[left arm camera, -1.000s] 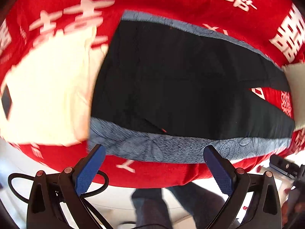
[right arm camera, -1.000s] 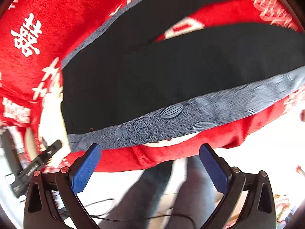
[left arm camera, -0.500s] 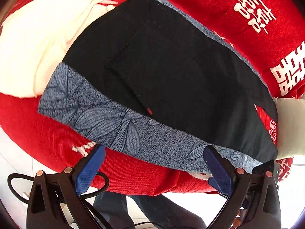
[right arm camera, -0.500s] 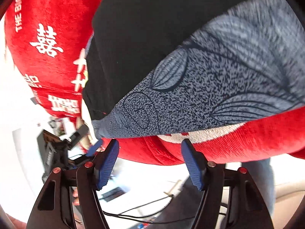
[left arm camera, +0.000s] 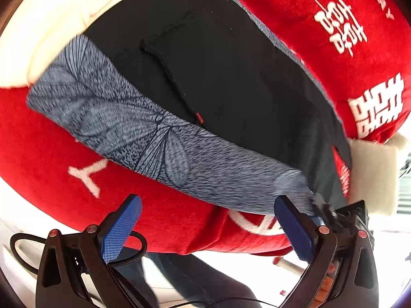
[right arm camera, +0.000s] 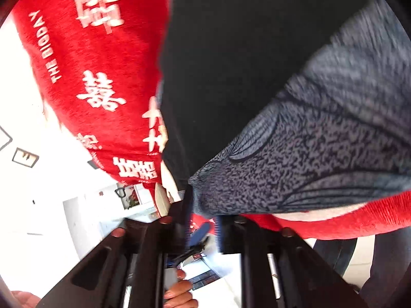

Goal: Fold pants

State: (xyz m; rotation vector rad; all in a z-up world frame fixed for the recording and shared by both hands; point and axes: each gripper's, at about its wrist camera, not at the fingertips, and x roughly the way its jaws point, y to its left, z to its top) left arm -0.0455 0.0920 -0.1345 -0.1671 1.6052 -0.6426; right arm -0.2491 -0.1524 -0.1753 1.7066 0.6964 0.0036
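- Two grippers are at the near edge: the left gripper [left arm camera: 208, 227] has its jaws wide apart, holding nothing.
- The right gripper [right arm camera: 199, 220] has its jaws pinched on the grey corner of the pants [left arm camera: 226, 82].
- The pants lie flat on a red blanket [left arm camera: 321, 2].

A red blanket [left arm camera: 51, 159] with white lettering and characters covers the surface and hangs over its near edge. Directly on it lie the black pants [left arm camera: 231, 77] with a grey leaf-patterned band [left arm camera: 143, 133] along the near side. A cream cloth [left arm camera: 48, 33] lies on the blanket beside the pants' far left end, and a cream cushion [left arm camera: 375, 172] sits at the right edge
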